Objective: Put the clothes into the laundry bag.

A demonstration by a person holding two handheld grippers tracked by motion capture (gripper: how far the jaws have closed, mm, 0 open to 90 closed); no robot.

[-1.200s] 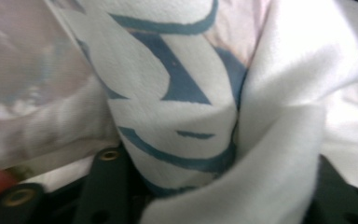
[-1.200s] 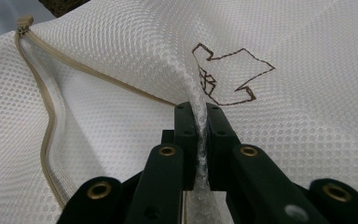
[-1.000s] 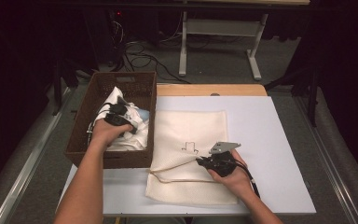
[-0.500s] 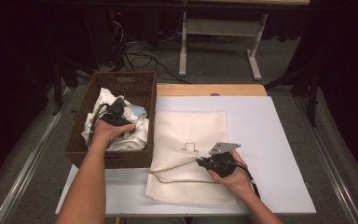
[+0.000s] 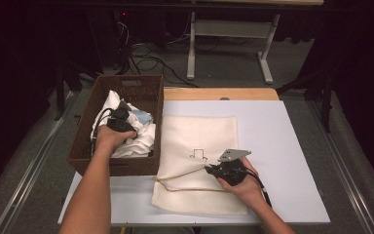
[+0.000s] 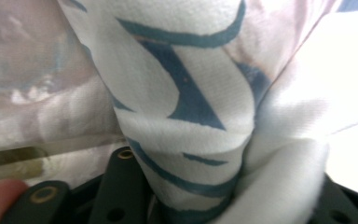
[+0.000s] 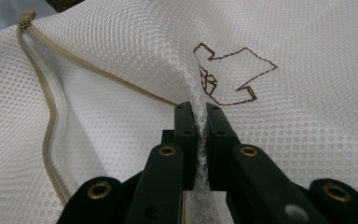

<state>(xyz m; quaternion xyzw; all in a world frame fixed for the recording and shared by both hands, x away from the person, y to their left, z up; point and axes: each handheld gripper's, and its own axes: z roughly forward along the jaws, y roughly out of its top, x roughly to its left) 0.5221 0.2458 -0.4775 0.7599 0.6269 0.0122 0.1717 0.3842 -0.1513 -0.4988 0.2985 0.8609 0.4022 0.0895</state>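
1. While the left hand-held gripper (image 5: 121, 116) is reaching down into the brown basket (image 5: 88, 136) at the left of the worktop (image 5: 282, 146), the high view is showing the mesh laundry bag (image 5: 202, 136) lying flat just to the basket's right, its long axis running away from the person. The right hand-held gripper (image 5: 213, 170) is pinching the bag's upper layer near the open zipper edge, so the mouth is gaping toward the basket. The pile of white clothes (image 5: 141, 141) is sitting in the basket, to the left of that mouth and nearer the left hand.

2. Looking along the left hand-held gripper's jaws, the white cloth with blue stripes (image 6: 191, 93) is bunching between them; the jaws have just been closing, and they are gripping a thick fold of it.

3. Looking along the right hand-held gripper (image 7: 200, 121), the jaws are clamping almost fully together on a ridge of mesh beside the brown stitched shirt outline (image 7: 233, 74), while the zipper (image 7: 51, 116) is curving open off to the left. The cloth will likely need carrying rightward into that gap.
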